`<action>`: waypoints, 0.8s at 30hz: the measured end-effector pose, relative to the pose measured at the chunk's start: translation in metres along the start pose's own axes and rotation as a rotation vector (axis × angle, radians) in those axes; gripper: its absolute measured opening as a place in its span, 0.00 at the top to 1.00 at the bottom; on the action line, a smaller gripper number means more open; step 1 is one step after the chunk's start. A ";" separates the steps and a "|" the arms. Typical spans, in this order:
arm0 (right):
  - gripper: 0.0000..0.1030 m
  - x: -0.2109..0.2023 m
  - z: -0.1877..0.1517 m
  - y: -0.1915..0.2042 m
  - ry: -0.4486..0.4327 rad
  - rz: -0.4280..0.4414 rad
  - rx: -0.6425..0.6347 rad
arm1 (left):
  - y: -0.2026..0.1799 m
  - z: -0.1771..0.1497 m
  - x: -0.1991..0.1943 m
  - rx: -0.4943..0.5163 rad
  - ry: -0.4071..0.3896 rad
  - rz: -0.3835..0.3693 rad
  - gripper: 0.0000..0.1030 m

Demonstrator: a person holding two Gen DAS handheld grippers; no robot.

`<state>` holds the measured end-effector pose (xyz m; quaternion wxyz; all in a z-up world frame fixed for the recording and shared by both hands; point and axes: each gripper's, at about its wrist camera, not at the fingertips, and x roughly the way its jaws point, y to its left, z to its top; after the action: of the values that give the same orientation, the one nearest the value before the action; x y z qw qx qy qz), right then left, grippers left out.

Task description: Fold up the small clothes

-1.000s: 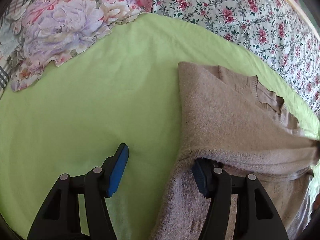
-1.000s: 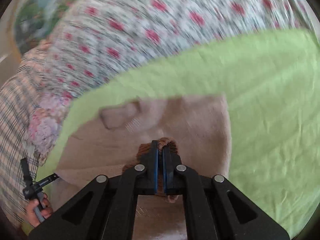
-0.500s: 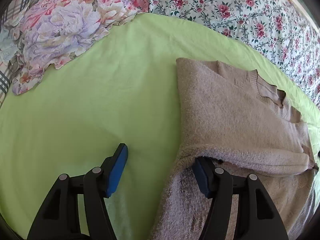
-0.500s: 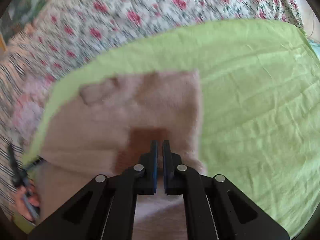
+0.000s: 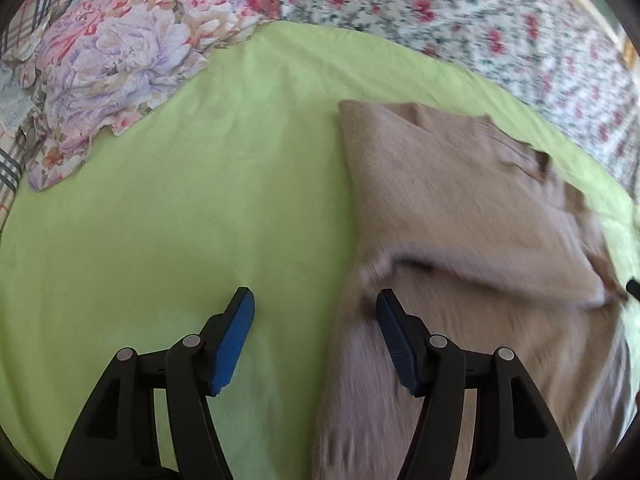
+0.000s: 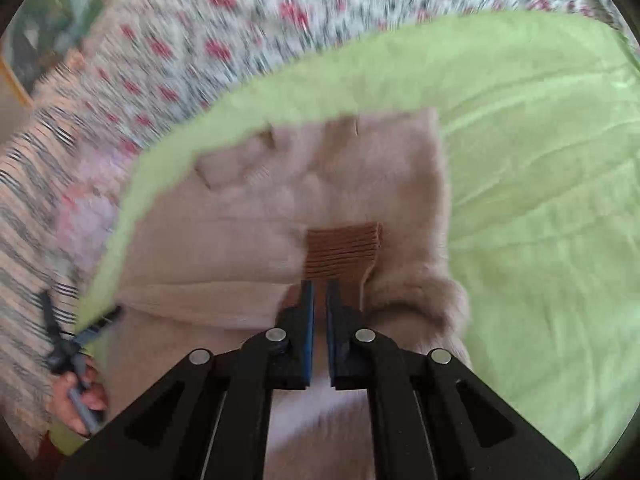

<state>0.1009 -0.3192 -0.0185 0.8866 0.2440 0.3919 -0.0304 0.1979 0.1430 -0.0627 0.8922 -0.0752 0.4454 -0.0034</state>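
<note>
A tan fuzzy sweater (image 5: 460, 208) lies on a light green sheet (image 5: 180, 208), its sleeve folded across the body. My left gripper (image 5: 316, 300) is open at the sweater's left edge, right finger (image 5: 396, 336) over the knit, left finger over the sheet. In the right wrist view the sweater (image 6: 320, 184) shows with the brown ribbed cuff (image 6: 344, 252) lying flat on it. My right gripper (image 6: 319, 292) sits just behind the cuff, jaws slightly parted, holding nothing.
A floral pillow (image 5: 112, 64) lies at the far left and a rose-print quilt (image 5: 460, 12) beyond the sheet. The other hand and gripper (image 6: 76, 360) show at the lower left of the right wrist view, by a striped blanket (image 6: 28, 208).
The right gripper laid the cuff down on the sweater, let it go and drew back. The left gripper pulled back from under the sleeve fold; its right finger is now uncovered.
</note>
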 end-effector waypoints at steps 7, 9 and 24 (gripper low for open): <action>0.58 -0.068 -0.062 -0.007 -0.015 0.043 -0.016 | 0.010 -0.060 -0.057 0.008 0.052 -0.162 0.32; 0.57 -0.083 -0.082 -0.012 -0.004 0.045 -0.019 | 0.016 -0.082 -0.075 0.007 0.069 -0.203 0.30; 0.57 -0.146 -0.204 -0.053 0.119 0.147 0.025 | 0.007 -0.229 -0.128 -0.024 0.213 -0.498 0.27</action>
<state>-0.1520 -0.2929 -0.0539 0.8585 0.2846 0.4244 0.0446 -0.0623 0.1288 -0.0976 0.8111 -0.1920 0.5045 -0.2253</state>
